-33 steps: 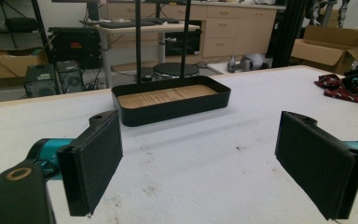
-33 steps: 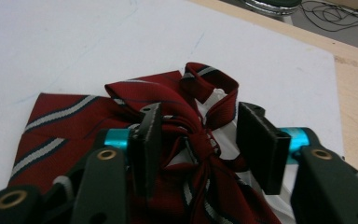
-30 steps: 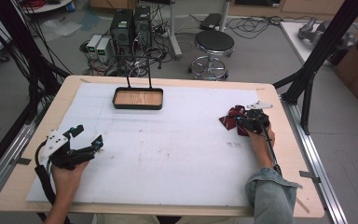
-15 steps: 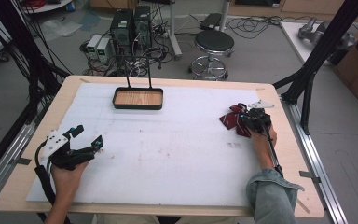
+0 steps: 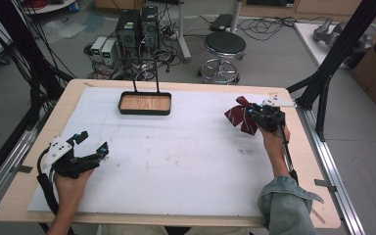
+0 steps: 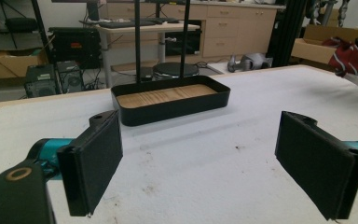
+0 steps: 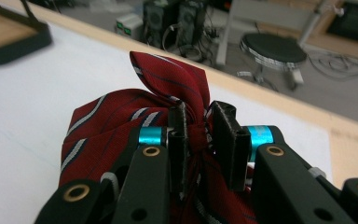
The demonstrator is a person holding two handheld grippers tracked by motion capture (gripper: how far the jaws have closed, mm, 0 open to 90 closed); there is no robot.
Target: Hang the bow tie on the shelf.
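High view shows the right hand-held gripper (image 5: 252, 113) near the far right corner of the counter (image 5: 186, 161), its two black jaws closed tight on the bunched middle of a dark red bow tie of striped cloth (image 5: 240, 115), which hangs off the jaws on the side toward the counter's centre. In the right gripper view the pinch is plain: the pads squeeze the knot of the bow tie (image 7: 168, 112), one lobe standing up above the jaws and the rest of the cloth spilling left and down. The black shallow tray with a wooden floor and two upright black rods (image 5: 144, 103) stands at the far edge, well apart from the bow tie, to its left and slightly farther away, so any carry there would run leftward along the far edge. The left hand-held gripper (image 5: 90, 144) rests near the left near corner, jaws wide apart and holding nothing, as the left gripper view confirms; from there the tray (image 6: 170, 100) lies straight ahead, but the right hand alone has the cloth.
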